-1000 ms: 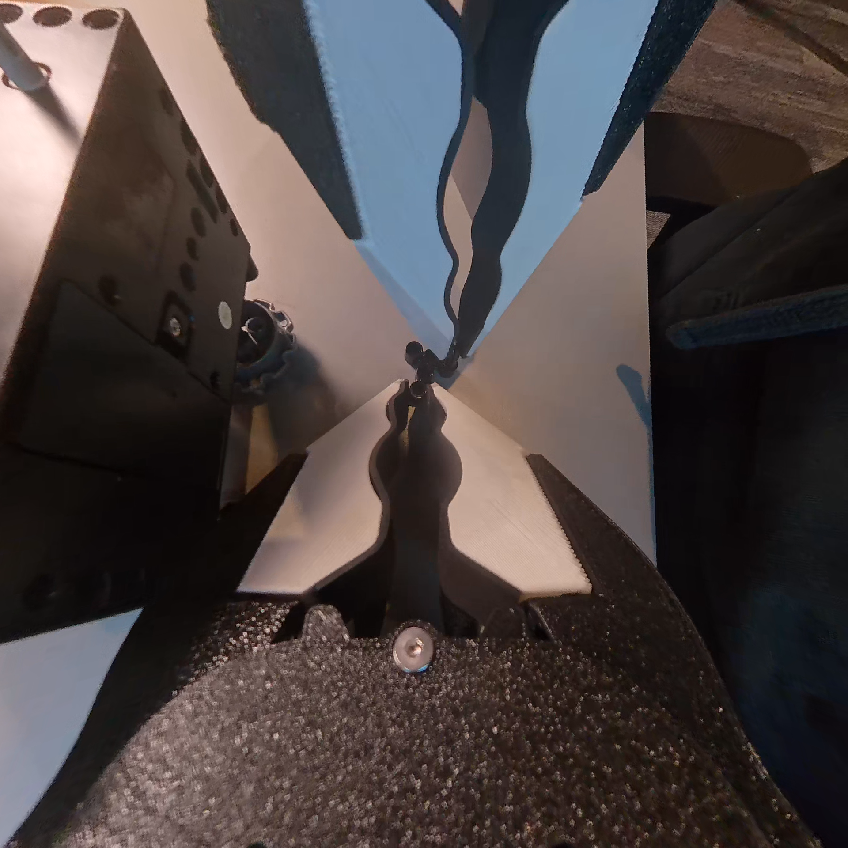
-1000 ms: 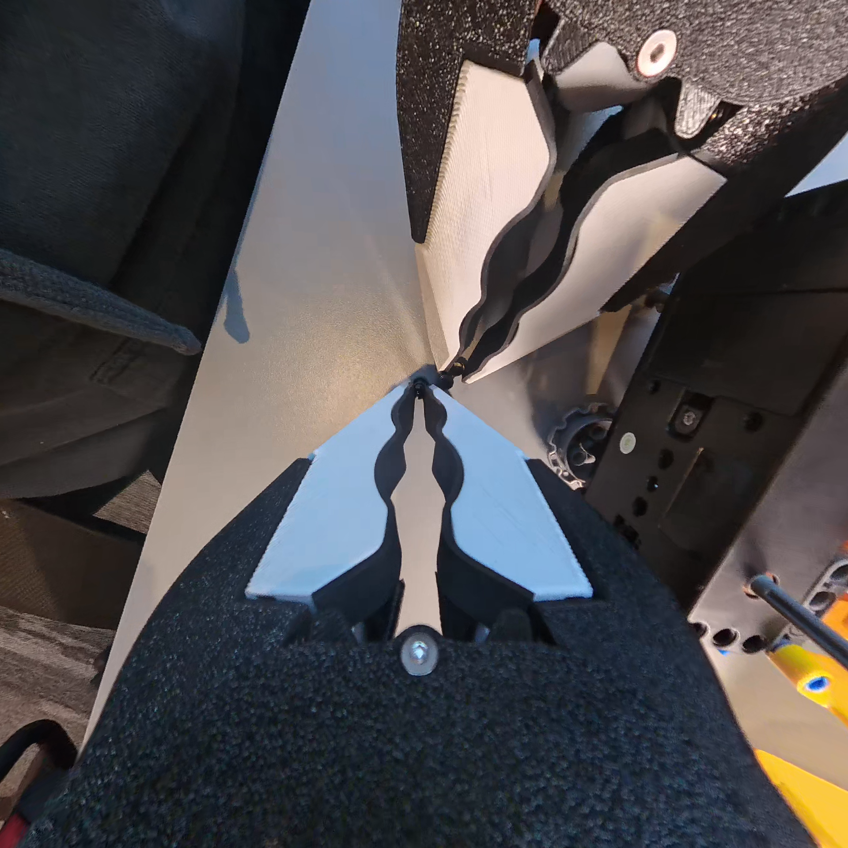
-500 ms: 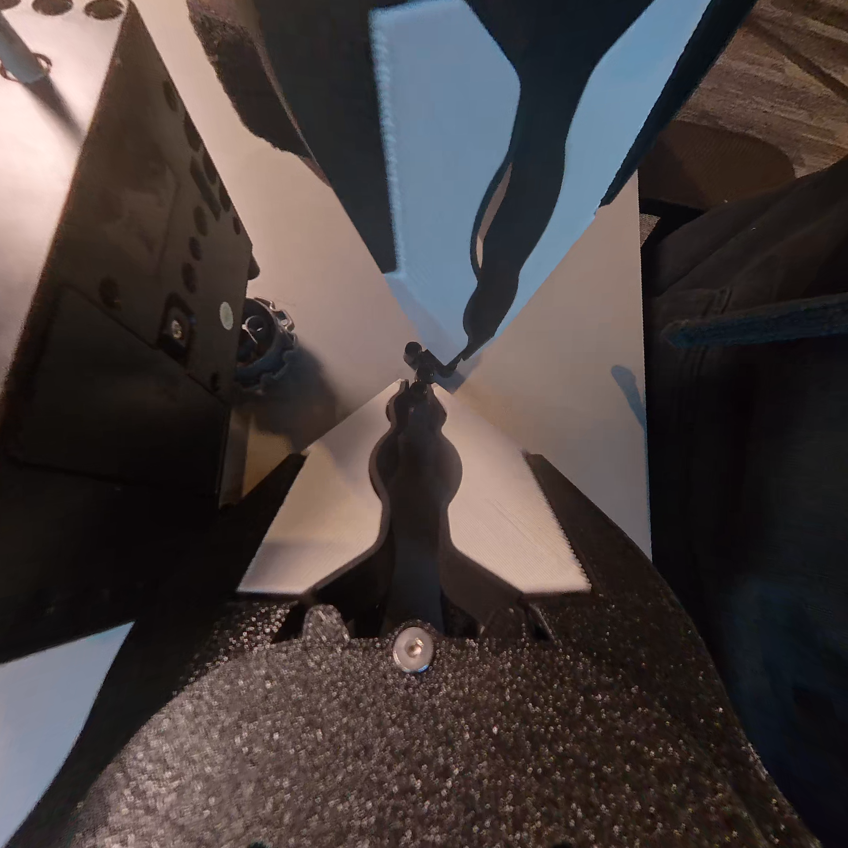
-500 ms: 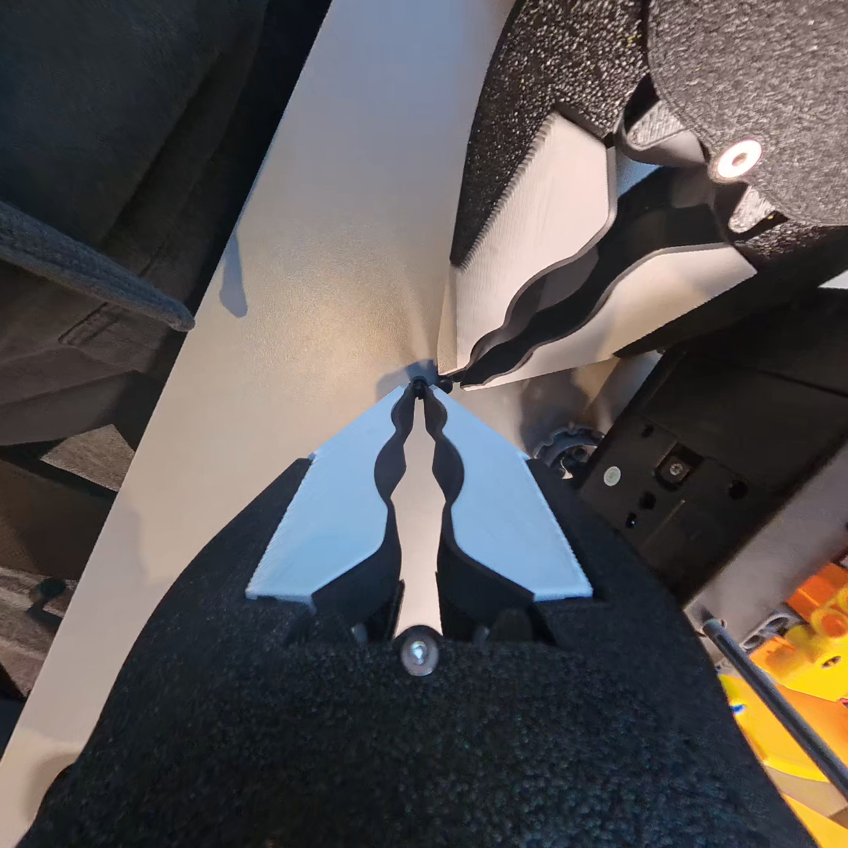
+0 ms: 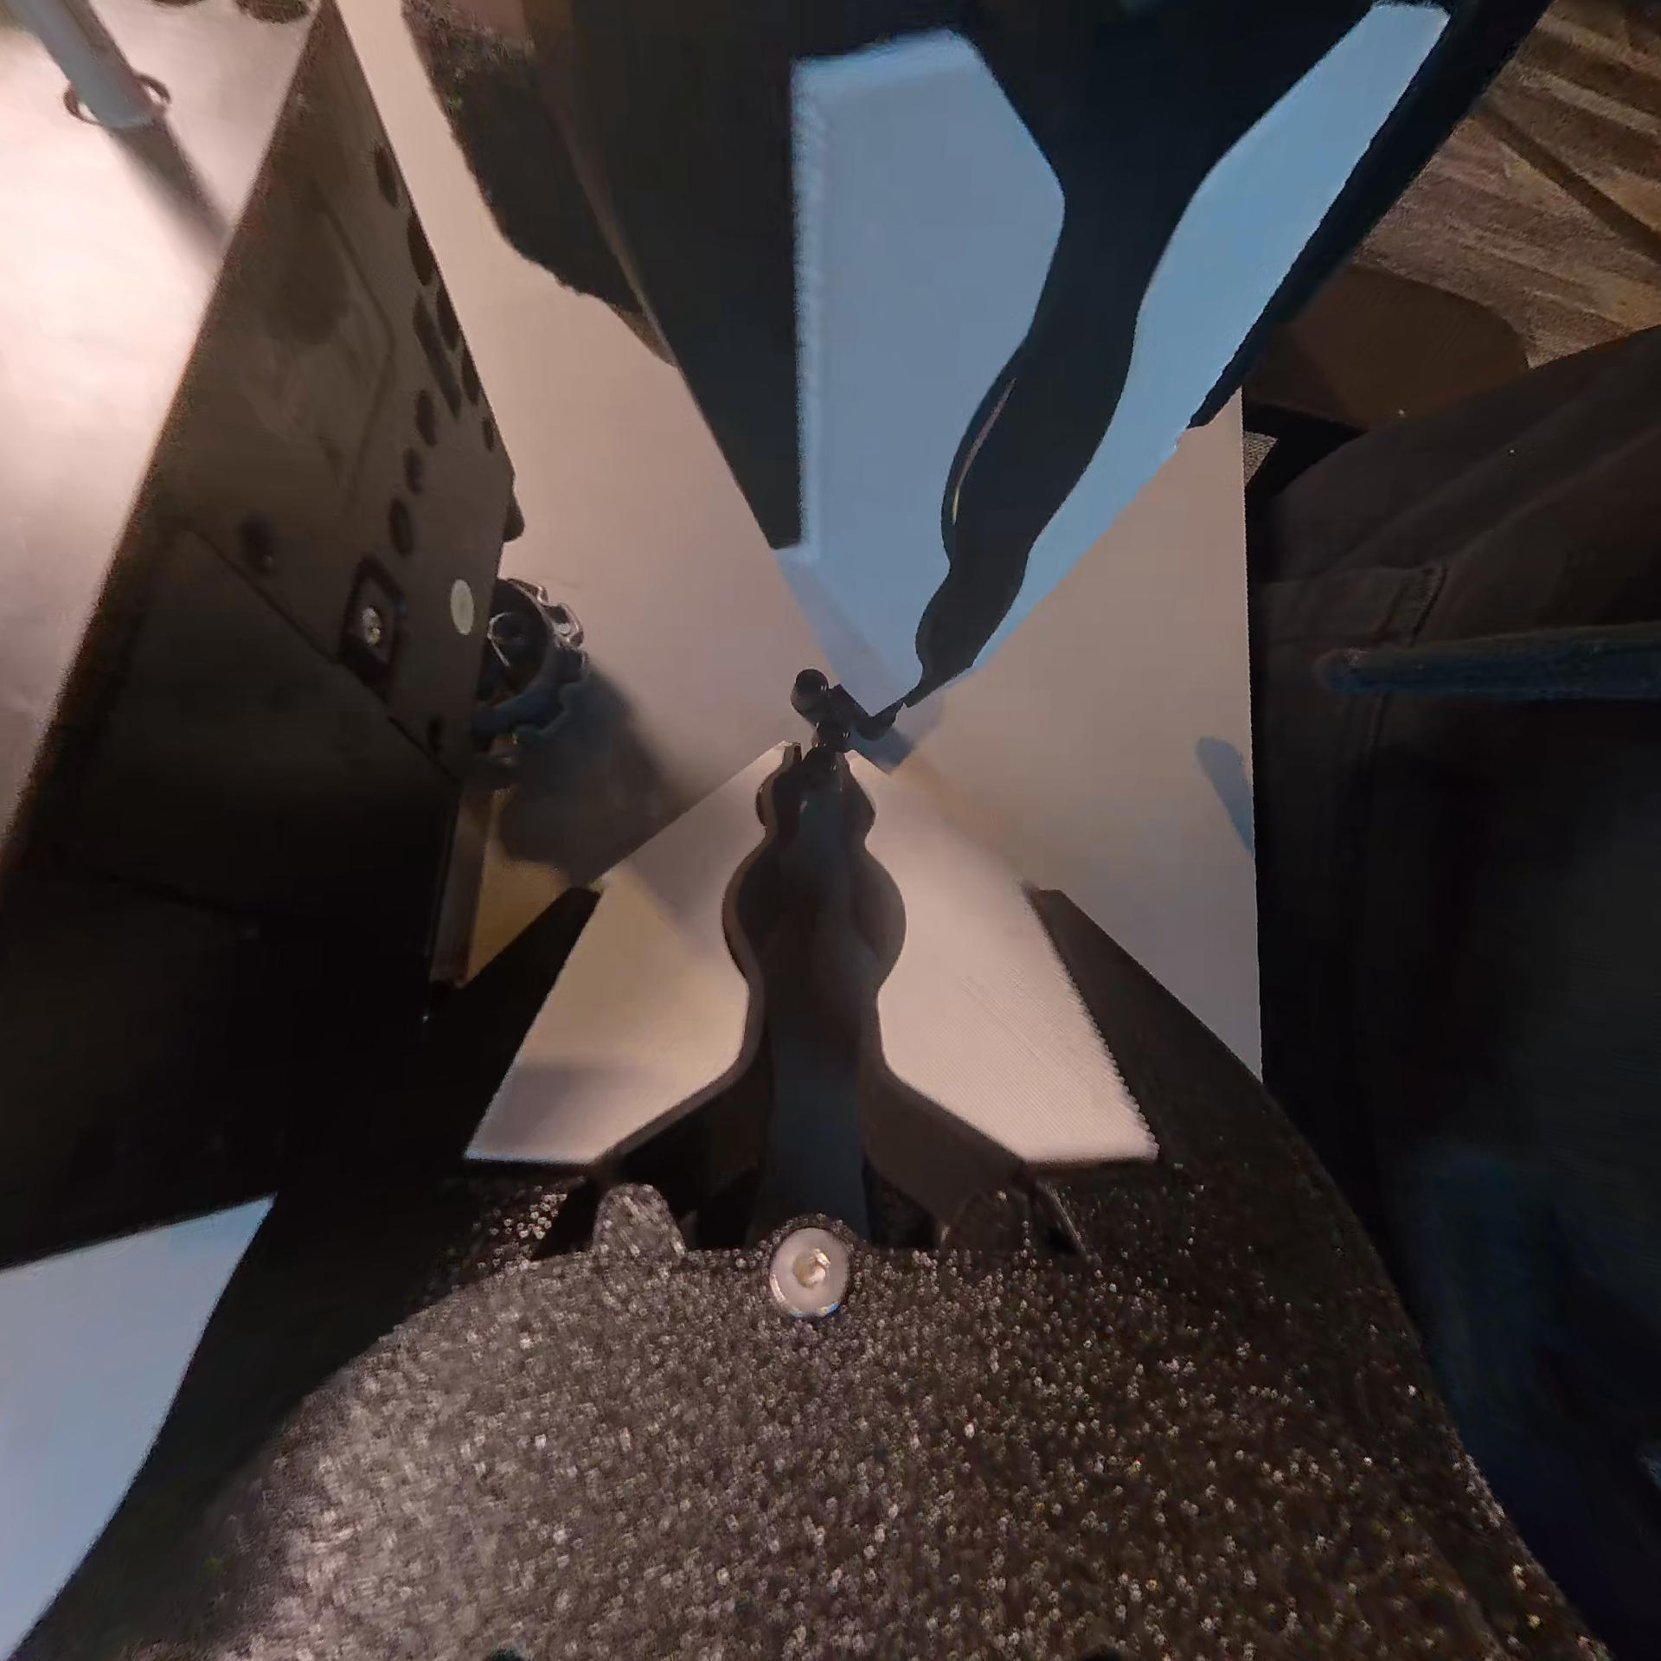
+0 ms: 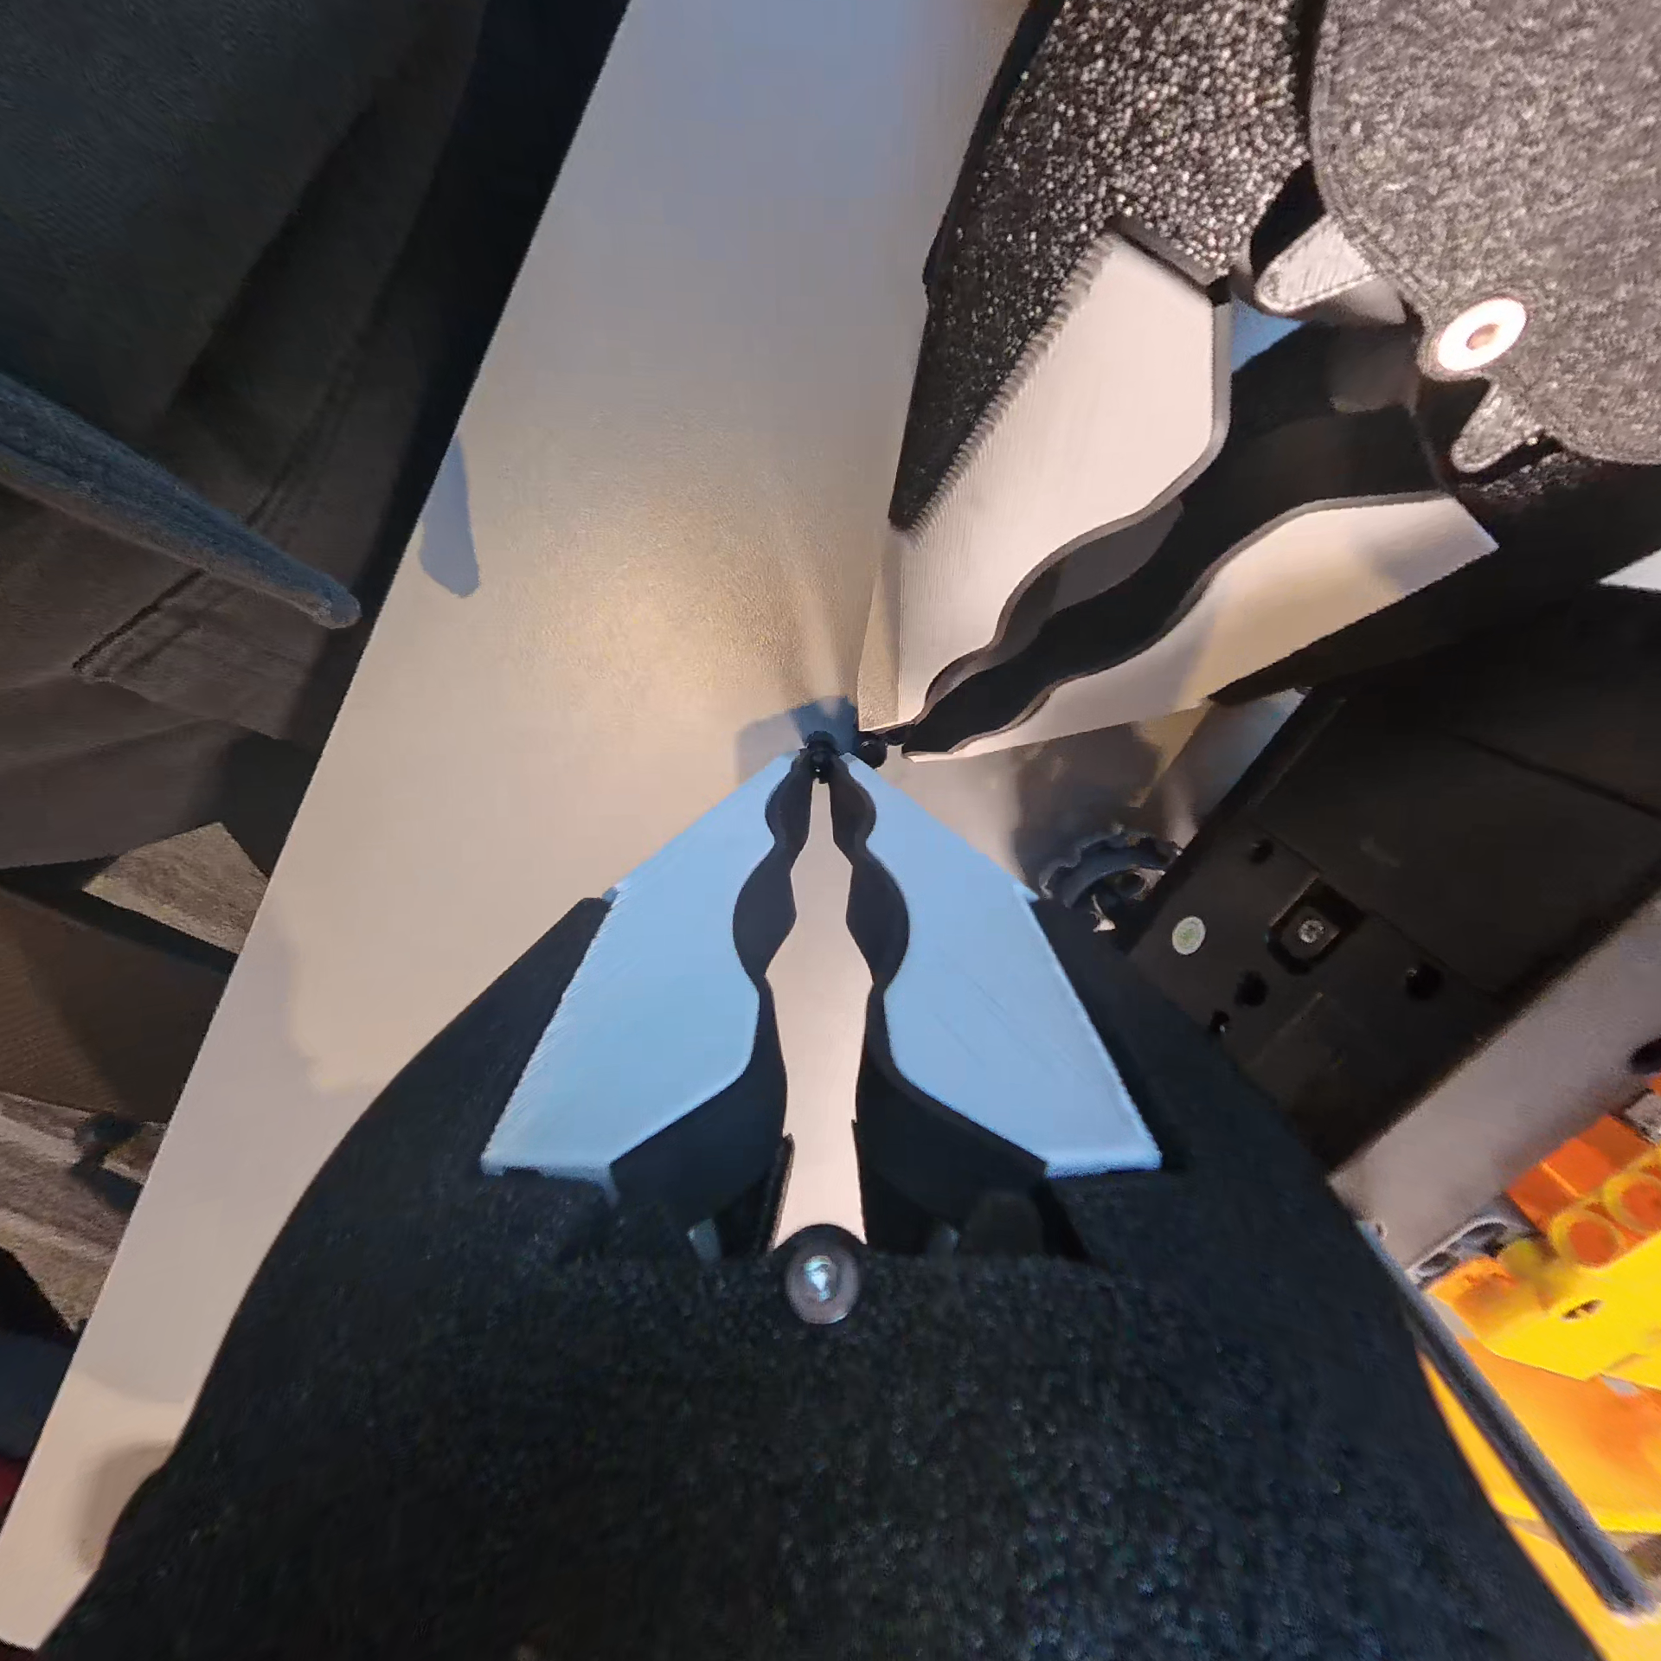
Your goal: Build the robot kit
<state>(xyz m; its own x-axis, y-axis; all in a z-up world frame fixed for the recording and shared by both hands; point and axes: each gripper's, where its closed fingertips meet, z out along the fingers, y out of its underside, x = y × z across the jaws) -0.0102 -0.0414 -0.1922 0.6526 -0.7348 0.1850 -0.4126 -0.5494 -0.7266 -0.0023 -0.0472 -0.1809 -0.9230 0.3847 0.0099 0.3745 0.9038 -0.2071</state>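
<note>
Right gripper (image 5: 899, 706) has tilted; both pinch small black part (image 5: 822, 710).

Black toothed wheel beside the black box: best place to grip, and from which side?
Pinch the toothed wheel across its rim, from the open table side; the black box blocks the other, and teeth likely aid purchase. Left gripper and right gripper are both shut on a small black part.
</note>
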